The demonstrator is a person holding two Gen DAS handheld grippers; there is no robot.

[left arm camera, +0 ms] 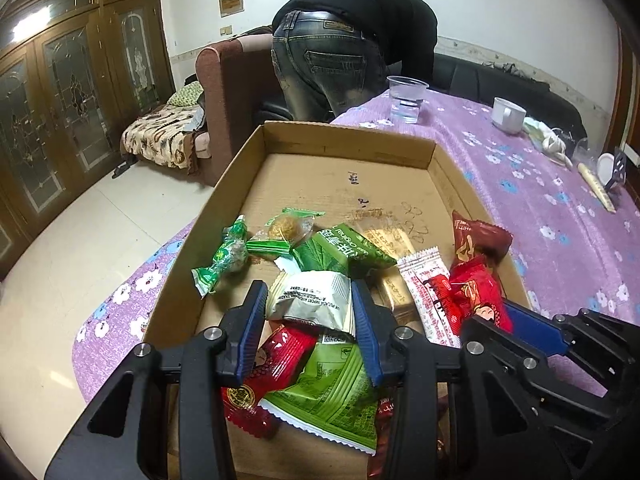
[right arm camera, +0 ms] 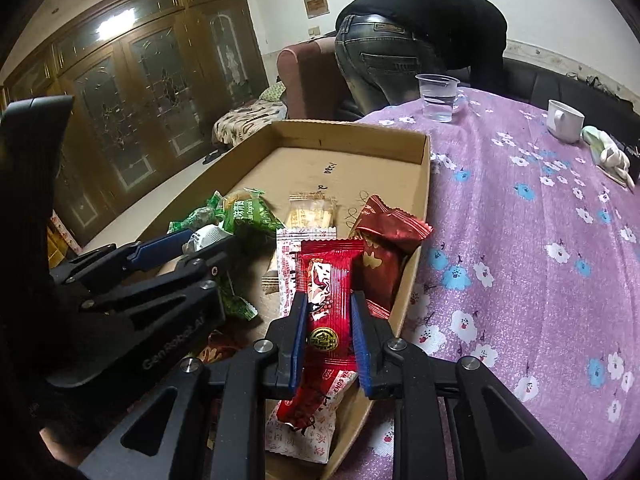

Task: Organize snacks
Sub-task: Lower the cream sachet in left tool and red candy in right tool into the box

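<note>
A shallow cardboard box (left arm camera: 344, 136) on the purple flowered tablecloth holds several wrapped snacks. My left gripper (left arm camera: 308, 286) is shut on a white snack packet (left arm camera: 312, 300), above a green packet (left arm camera: 332, 392) and a red packet (left arm camera: 272, 364). From the right wrist the same gripper (right arm camera: 202, 245) shows low in the box, the white packet (right arm camera: 206, 236) in its jaws. My right gripper (right arm camera: 329, 296) is shut on a red snack packet (right arm camera: 326, 280) at the box's near right corner, over a white-and-red wafer packet (right arm camera: 286, 264). A dark red packet (right arm camera: 384, 236) leans on the box wall (right arm camera: 424, 168).
Green packets (left arm camera: 224, 256) and a clear biscuit packet (right arm camera: 312, 212) lie mid-box; its far half is bare cardboard. On the tablecloth (right arm camera: 520, 240) stand a plastic cup of water (left arm camera: 406, 98) and a white mug (left arm camera: 508, 114). A person (left arm camera: 352, 40) bends over behind the table.
</note>
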